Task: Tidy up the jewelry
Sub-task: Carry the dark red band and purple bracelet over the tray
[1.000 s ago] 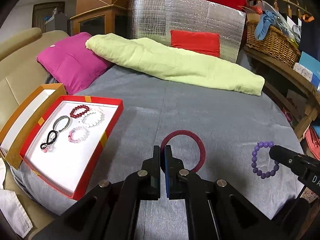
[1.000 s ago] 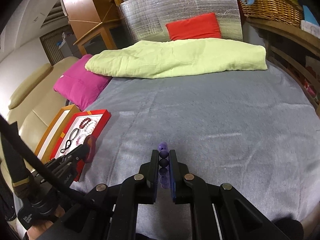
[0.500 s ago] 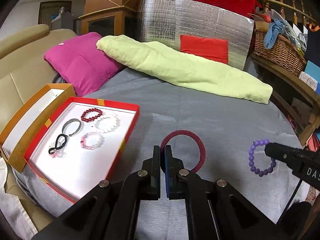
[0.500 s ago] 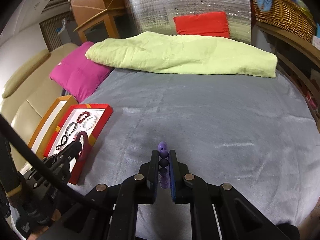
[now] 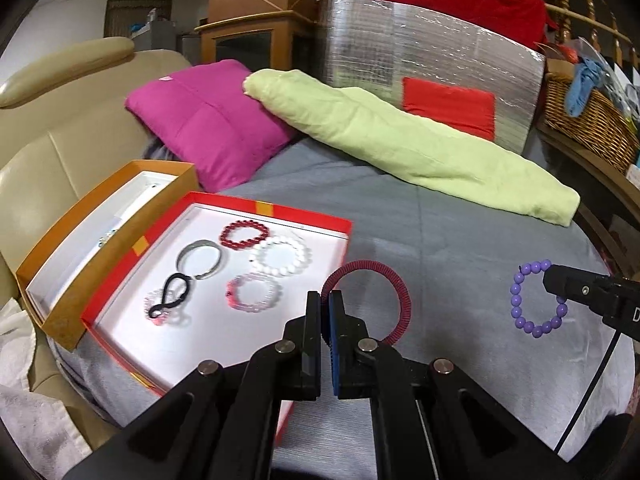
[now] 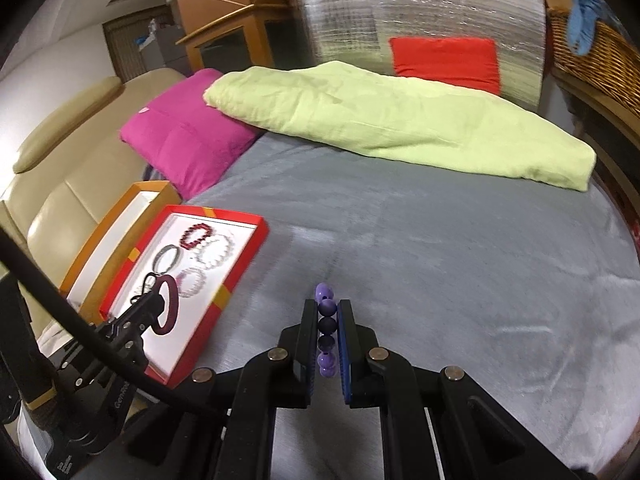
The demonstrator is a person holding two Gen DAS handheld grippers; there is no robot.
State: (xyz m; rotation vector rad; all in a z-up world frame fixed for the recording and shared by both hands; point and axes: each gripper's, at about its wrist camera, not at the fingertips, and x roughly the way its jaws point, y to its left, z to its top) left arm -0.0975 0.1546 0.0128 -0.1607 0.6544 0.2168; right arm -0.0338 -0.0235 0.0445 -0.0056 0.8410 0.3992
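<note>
Clamped nearly shut, the jaws of the left gripper (image 5: 325, 300) pinched the edge of a dark red ribbed ring (image 5: 370, 300), a thin corded hoop standing upright beyond the fingertips. Over the last second it had drifted toward the red tray (image 5: 280, 216), whose near corner now sat just left of the fingers; a drop into the tray looked close. Across the way, the right gripper (image 6: 328, 312) was narrowed on a purple bead bracelet (image 6: 326, 320), smooth round beads stacked between the pads, carried along behind and likely next in line. Inside the tray's white floor lay a red bead bracelet (image 5: 243, 234), a glossy white bead bracelet (image 5: 282, 258), a pink one (image 5: 252, 296), a grey band (image 5: 199, 258) and a black looped tie (image 5: 170, 296). Soft grey bedding (image 5: 460, 248) lay underneath.
</note>
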